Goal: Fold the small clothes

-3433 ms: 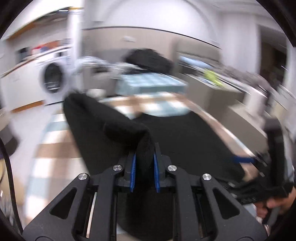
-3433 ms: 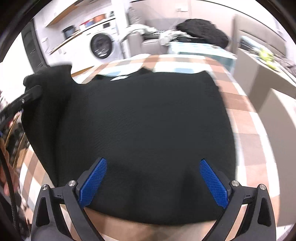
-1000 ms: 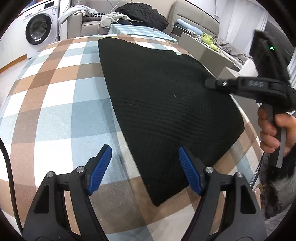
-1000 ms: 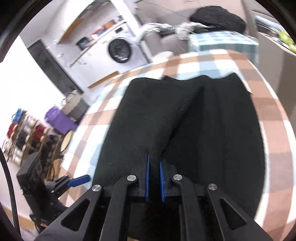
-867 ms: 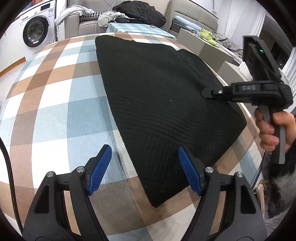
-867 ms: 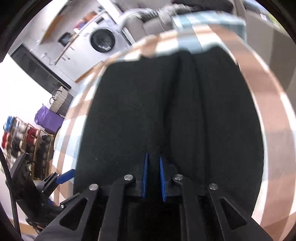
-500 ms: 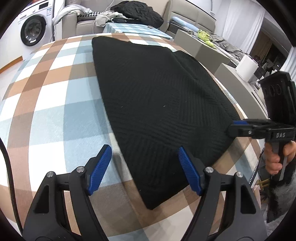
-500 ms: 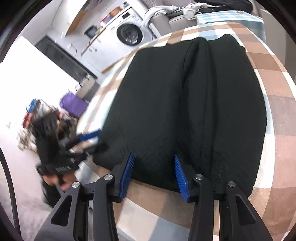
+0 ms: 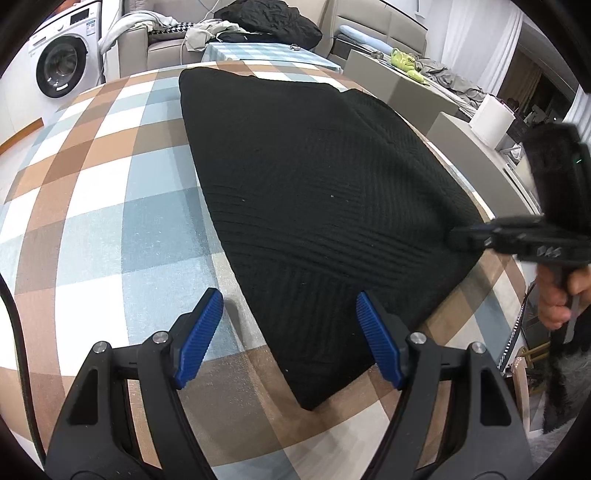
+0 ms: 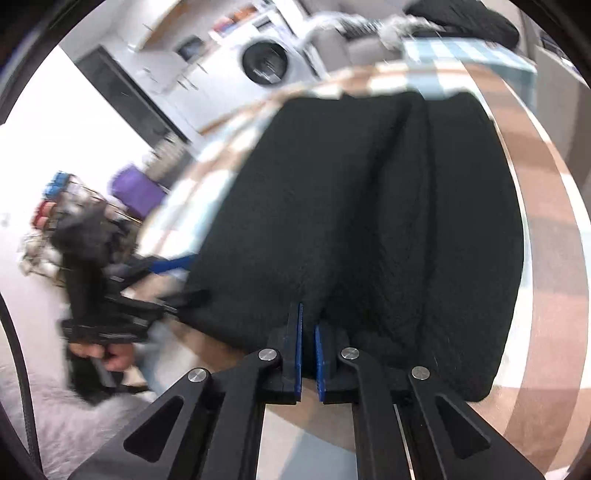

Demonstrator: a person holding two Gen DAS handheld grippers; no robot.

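Observation:
A black knit garment (image 9: 314, 184) lies folded lengthwise on the checked tablecloth (image 9: 110, 206). My left gripper (image 9: 289, 297) hovers open just above its near left corner, with only the hem's edge under the gap and nothing pinched. My right gripper (image 10: 308, 325) has its jaws closing tight on a pinch of the near hem of the garment (image 10: 369, 184), and cloth bunches up into the blue pads. In the left wrist view the right gripper (image 9: 458, 234) meets the garment's right edge, held by a hand (image 9: 554, 295). The left gripper (image 10: 181, 280) shows blurred in the right wrist view.
The table's right edge runs close beside the garment. Beyond it stand grey cabinets (image 9: 406, 85) and a paper roll (image 9: 493, 120). A washing machine (image 9: 61, 64) and a sofa with piled clothes (image 9: 258, 18) are at the back.
The right gripper left the top of the folded cloth, came down to the near right hem, opened, then shut on it. The left gripper stayed open in place.

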